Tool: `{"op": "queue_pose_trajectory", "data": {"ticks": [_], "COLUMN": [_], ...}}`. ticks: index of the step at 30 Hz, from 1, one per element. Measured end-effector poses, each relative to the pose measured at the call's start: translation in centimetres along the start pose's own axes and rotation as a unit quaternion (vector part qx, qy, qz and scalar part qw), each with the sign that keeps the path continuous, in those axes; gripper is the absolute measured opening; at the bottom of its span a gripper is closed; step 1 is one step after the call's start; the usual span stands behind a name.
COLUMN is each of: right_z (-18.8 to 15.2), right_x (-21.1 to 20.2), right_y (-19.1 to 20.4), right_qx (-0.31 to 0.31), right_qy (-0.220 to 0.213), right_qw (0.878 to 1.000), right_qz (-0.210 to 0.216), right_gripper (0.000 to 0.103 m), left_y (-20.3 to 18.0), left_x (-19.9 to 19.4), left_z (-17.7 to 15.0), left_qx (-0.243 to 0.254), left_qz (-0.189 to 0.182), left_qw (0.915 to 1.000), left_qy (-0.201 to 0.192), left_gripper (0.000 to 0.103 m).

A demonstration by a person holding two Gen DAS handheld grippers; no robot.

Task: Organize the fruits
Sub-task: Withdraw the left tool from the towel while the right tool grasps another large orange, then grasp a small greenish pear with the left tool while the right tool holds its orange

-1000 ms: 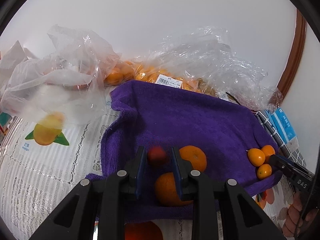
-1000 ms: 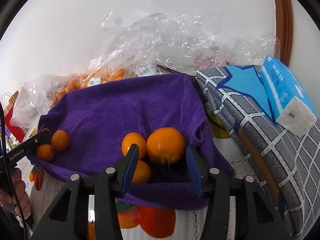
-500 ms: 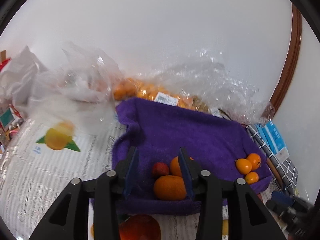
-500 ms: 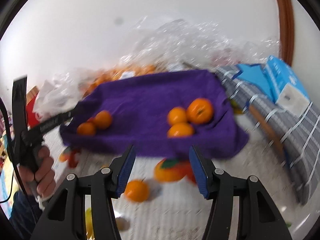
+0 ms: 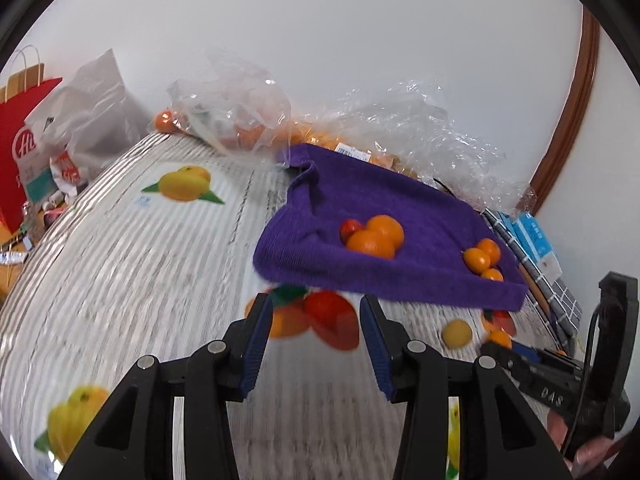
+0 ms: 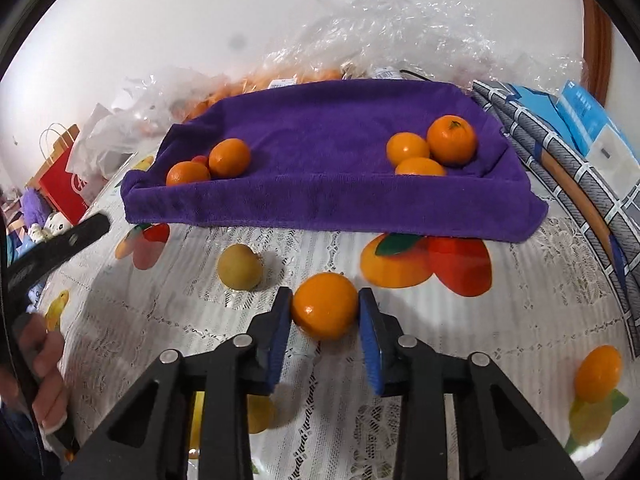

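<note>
— Right tongs?
— My right gripper [image 6: 325, 312] has just closed, clenched on a mandarin [image 6: 325, 311] on the tablecloth [image 6: 520, 340], just before the purple towel [image 6: 320, 128].
— Left?
— My left gripper [image 5: 316, 332] hangs apart, nothing between.

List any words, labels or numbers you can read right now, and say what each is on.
"DAS": side of the other hand-held gripper, seen from the left wrist.
"Hi", cut off: white letters on the red paper bag.
Barcode label on the plastic bag of oranges: too small to read.
Blue print under the yellow fruit picture on the tablecloth: blurred.
Blue tissue pack: print unreadable.
</note>
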State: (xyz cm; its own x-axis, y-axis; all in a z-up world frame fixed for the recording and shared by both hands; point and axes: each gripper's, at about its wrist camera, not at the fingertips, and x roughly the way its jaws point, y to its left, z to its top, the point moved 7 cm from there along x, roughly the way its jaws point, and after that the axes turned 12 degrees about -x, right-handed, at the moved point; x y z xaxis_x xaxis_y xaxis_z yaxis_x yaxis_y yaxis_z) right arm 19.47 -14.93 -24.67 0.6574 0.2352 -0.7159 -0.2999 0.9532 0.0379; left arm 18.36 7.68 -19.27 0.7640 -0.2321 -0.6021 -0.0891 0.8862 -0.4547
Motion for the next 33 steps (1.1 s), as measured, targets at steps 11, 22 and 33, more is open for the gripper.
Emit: {"op": "queue_pose_trajectory", "data": {"ticks": [11, 22, 33], "right_z": [-0.8, -2.4, -3.2], "right_x": [-4.9, -10.8, -12.8], "right_y": [-1.8, -5.4, -5.0], "right_qx": [0.004, 0.008, -0.027], "right_qy": [-0.043, -0.072, -0.050], "right_qw": [0.999, 0.995, 0.997], "right_qz": [-0.032, -0.070, -0.048], "right_gripper": [0.033, 0.033, 0.032], "left_y": [-2.4, -10.5, -11.7], "left_x": [0.3, 3.4, 6.7], "left_z": [-2.3, -5.5, -5.9], "left_qx": [0.029, 0.099, 0.094], "left_qz": [-0.018, -0.028, 0.007], "left_qw": [0.9989, 0.9913, 0.9897], "left_qy": [0.034, 0.082, 0.107], "left_gripper": [0.043, 0.043, 0.029]}}
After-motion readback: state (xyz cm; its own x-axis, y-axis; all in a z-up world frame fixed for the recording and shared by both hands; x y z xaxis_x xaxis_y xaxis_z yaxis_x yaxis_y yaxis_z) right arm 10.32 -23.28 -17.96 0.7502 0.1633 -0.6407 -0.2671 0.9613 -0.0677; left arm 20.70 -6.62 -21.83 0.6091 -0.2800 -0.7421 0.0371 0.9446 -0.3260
